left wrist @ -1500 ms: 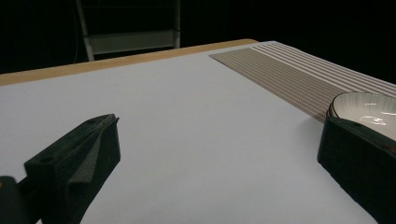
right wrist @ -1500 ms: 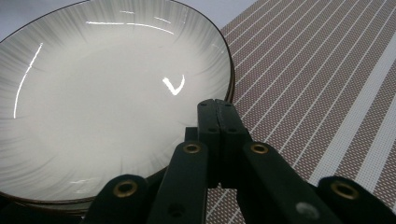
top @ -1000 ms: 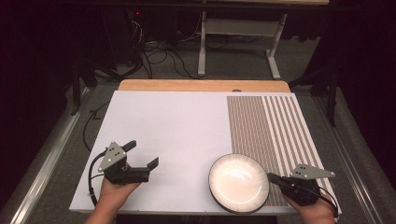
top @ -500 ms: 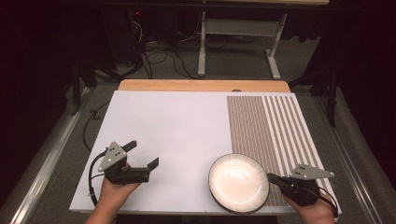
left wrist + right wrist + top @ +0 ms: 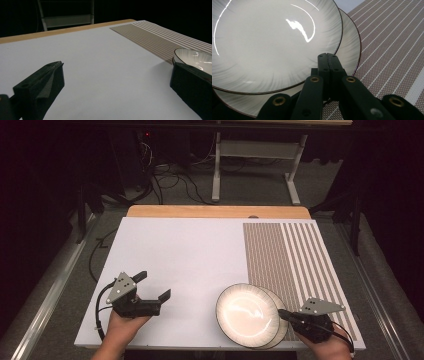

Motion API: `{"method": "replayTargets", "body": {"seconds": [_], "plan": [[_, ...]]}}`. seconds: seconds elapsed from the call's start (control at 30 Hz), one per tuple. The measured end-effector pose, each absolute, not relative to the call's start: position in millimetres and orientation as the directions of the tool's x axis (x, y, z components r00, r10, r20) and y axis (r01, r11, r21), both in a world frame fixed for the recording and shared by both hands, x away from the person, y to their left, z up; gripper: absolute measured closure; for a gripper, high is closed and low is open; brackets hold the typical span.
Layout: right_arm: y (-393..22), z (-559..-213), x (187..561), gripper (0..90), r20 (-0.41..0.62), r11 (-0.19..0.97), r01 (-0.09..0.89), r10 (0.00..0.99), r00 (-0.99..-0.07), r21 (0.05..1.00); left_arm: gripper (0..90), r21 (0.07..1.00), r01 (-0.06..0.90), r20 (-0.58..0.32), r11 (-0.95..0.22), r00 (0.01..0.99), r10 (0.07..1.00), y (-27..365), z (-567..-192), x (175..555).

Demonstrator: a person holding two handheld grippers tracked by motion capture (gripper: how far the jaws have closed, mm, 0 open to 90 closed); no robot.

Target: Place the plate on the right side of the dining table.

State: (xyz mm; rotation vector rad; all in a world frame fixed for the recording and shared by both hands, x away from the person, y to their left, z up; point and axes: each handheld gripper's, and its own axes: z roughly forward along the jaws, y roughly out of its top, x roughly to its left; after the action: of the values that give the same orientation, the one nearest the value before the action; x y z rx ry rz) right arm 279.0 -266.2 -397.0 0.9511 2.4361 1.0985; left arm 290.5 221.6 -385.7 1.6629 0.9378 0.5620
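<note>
Two white plates with dark rims lie stacked at the front right of the table. The upper plate [image 5: 245, 312] [image 5: 269, 42] sits offset to the left, so a crescent of the lower plate [image 5: 281, 332] [image 5: 349, 45] shows. My right gripper [image 5: 281, 313] [image 5: 328, 55] is shut, jaws pressed together with nothing between them, lying over the lower plate's rim with its tips at the upper plate's edge. My left gripper [image 5: 152, 285] [image 5: 116, 66] rests at the front left, open wide over bare table. One plate's rim [image 5: 195, 56] shows past its right jaw.
A brown striped placemat [image 5: 290, 255] [image 5: 392, 50] covers the right part of the white tabletop [image 5: 190, 260], and the plates overlap its near left corner. A wooden strip [image 5: 215, 211] edges the far side. Beyond are a dark floor, cables and a metal frame.
The upper plate has shifted slightly left, uncovering the lower plate's right rim. Both hands are almost where they were.
</note>
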Motion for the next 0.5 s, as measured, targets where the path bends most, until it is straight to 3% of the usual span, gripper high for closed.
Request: {"method": "replayTargets", "body": {"seconds": [0.5], "plan": [[-268.3, -396.9, 278.4, 90.0, 0.009, 0.487, 0.441, 0.664, -0.747, 0.754, 0.0, 0.947, 0.304, -0.100, -0.100, 0.578, 0.810, 220.3, -388.0, 291.7]]}}
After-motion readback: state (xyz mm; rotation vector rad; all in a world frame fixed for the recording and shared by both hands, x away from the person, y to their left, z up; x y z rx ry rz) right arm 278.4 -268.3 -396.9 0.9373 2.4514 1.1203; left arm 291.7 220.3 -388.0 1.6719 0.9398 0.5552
